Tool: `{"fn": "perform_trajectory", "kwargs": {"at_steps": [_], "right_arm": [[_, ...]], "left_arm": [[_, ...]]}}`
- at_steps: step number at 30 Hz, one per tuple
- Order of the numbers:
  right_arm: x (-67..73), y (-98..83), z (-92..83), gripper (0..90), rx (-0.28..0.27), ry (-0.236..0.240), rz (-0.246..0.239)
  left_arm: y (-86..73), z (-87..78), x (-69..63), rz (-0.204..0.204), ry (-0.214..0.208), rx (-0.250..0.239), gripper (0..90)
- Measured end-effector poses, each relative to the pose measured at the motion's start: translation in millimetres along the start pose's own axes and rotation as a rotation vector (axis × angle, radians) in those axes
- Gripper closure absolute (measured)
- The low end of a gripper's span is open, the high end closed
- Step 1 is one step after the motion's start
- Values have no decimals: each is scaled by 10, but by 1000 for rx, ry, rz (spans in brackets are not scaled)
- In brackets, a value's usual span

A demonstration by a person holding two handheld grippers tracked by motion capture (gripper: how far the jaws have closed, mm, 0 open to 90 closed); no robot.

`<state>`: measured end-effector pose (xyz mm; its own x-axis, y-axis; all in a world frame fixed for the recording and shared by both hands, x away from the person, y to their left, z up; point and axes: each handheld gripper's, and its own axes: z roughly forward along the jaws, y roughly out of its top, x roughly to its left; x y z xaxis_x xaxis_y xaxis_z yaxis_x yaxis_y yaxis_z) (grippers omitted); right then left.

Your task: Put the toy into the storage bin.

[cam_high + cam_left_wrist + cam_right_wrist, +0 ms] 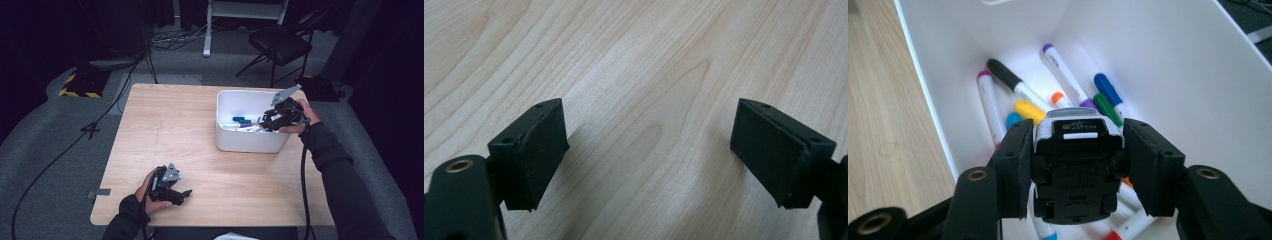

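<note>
Inside the white bin [1168, 65], right tool [1075, 165] pinching a toy car [1075, 170] above markers [1058, 70], walls close; left tool [649, 160] spread over bare table [634, 60]

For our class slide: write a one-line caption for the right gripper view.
Right tool grips a black toy car above markers in a white bin.

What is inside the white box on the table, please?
The white box contains markers with purple, black, blue, green, orange and yellow caps. The right gripper holds a black toy car over them, which covers the markers underneath.
</note>
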<state>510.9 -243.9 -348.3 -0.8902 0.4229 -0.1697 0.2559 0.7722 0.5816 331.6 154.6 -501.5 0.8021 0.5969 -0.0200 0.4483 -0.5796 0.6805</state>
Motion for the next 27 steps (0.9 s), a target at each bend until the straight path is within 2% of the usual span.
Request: {"fn": "perform_trajectory", "kwargs": {"at_steps": [11, 23, 27], "right_arm": [[-133, -248, -176, 483, 43, -17, 20], [-162, -327, -240, 481, 64, -20, 15], [-172, -333, -244, 480, 55, -19, -7]], "left_arm": [[0, 0, 0, 0, 0, 0, 154], [0, 0, 0, 0, 0, 0, 154], [0, 0, 0, 0, 0, 0, 154]]}}
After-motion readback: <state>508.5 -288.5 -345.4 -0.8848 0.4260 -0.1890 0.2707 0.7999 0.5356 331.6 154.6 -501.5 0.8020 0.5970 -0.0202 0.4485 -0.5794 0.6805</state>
